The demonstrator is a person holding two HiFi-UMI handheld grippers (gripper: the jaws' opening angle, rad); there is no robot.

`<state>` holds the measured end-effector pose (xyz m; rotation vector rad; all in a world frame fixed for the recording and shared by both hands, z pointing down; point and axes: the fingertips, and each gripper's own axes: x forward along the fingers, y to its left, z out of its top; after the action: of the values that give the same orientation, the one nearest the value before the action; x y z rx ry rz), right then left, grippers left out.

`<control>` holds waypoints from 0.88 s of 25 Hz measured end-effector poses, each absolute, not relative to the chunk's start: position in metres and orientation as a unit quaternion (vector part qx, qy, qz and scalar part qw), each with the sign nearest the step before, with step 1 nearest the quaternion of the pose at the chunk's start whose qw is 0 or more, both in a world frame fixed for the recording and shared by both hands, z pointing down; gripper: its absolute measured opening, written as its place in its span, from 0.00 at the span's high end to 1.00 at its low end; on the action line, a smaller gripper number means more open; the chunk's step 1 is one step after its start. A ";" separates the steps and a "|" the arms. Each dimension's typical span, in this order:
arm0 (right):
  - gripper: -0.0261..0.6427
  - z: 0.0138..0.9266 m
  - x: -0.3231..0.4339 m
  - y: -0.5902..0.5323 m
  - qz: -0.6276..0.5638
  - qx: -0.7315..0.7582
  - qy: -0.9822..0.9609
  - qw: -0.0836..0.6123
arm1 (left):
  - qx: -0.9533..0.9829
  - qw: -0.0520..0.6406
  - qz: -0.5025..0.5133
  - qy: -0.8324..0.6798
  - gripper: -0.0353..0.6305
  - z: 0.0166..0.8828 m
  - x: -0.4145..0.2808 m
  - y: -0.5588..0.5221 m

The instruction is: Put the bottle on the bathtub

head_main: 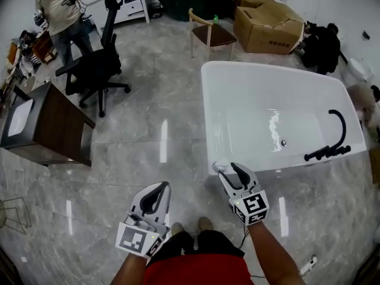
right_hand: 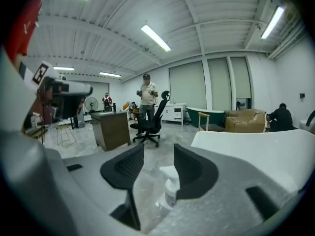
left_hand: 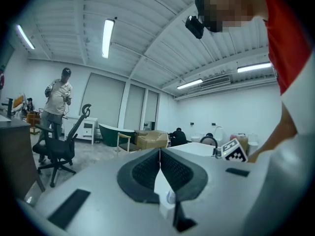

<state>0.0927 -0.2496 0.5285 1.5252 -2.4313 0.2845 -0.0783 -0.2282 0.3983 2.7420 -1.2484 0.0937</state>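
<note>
Nearest, the right gripper (head_main: 227, 171) has its jaws part-closed round a small white pump bottle (right_hand: 169, 182). The bottle sits low between them, against the right jaw. A sliver of floor shows on its other side, so I judge the hold to be light. Beside it, the left gripper (head_main: 160, 189) has its jaws pressed together at the tips, with nothing I can name in them.

Such a bottle is likely light, of stiff smooth plastic, top-heavy at the pump and apt to slip or swing. The body below the neck is the better place to grip, not the pump head.

Just beyond the right jaws lies the near corner of the glossy white freestanding bathtub (head_main: 208, 114), with a curved black tap (head_main: 332, 147) at its right end. Its rim looks narrow and slick, so the base should land flat. Farther off are a black office chair (head_main: 95, 70) and a person (head_main: 59, 10).
</note>
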 end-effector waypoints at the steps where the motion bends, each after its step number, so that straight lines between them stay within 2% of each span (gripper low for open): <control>1: 0.68 0.515 0.087 -0.247 0.097 0.526 -0.838 0.114 | 0.910 0.061 0.028 -0.409 0.93 0.396 -0.079 -0.226; 8: 0.85 0.424 0.056 -0.220 0.076 0.537 -0.840 0.015 | 0.923 0.052 0.009 -0.380 0.93 0.383 -0.080 -0.205; 12: 0.95 0.399 0.041 -0.200 0.063 0.539 -0.840 0.005 | 0.931 0.054 0.000 -0.362 0.93 0.382 -0.076 -0.194; 22: 0.95 0.419 0.039 -0.161 0.088 0.552 -0.829 0.021 | 0.945 0.063 0.002 -0.322 0.93 0.389 -0.049 -0.177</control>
<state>0.0390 -0.1607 0.4188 1.7118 -2.5703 0.2723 -0.0495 -0.1771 0.3886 2.8542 -0.9715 0.0068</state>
